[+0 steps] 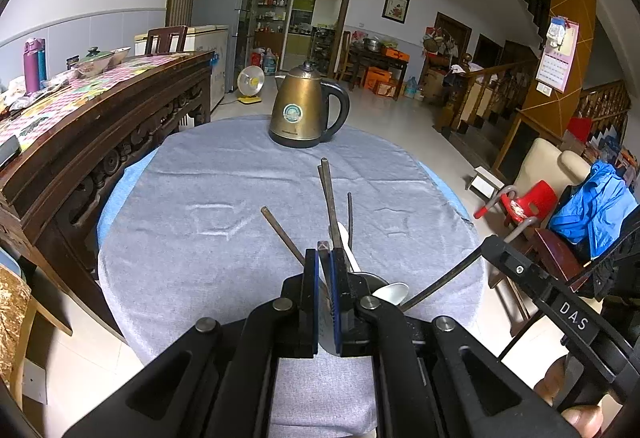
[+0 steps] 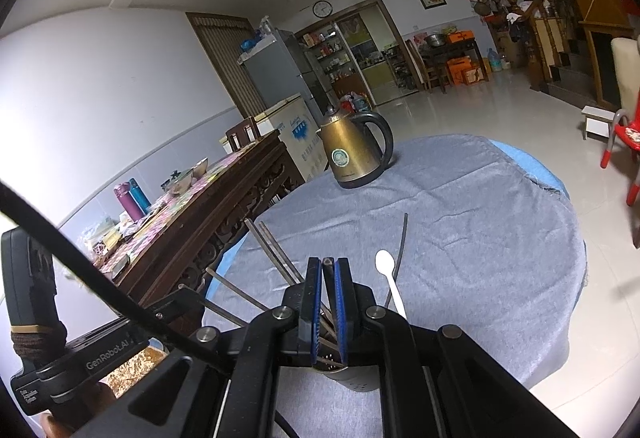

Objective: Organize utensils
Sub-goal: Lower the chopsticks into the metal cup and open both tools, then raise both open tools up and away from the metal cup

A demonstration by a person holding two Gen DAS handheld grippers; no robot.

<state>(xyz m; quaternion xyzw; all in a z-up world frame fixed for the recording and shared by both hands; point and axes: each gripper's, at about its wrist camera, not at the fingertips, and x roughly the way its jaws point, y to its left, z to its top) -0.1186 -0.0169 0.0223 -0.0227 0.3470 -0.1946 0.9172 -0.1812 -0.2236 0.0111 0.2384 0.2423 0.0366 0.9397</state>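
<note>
— Dark slender chopsticks (image 1: 329,198): which way do they lie from your tongs, and which hand is closer?

— Start at your left gripper (image 1: 325,258). Its blue pads are drawn together, with only a sliver of grey dotted metal showing in the slit. I read that as the wall of the perforated grey metal holder cup (image 2: 352,378), though I cannot tell whether you are pinching it. Your right gripper (image 2: 328,266) is closed up as well, with a dark squared tip showing between its fingertips. Whether that is a chopstick in the grip I cannot tell.

— So the cup is under both?

— Yes, right beneath both, and a touch more squarely under your right one, I'd judge. Everything stands in it. The chopsticks rise out and fan away from you, their long axes pointing up and forward toward the brass-coloured electric kettle (image 1: 300,106). The long-handled white plastic spoon (image 2: 385,263) stands just right of your right jaws, bowl up. A shiny metal spoon bowl (image 1: 390,292) peeks out just right of your left jaws. I see nothing loose on the round table's grey-blue cloth (image 1: 220,178). Any next move, I'd say, runs up or down along those sticks, not sideways.
</note>
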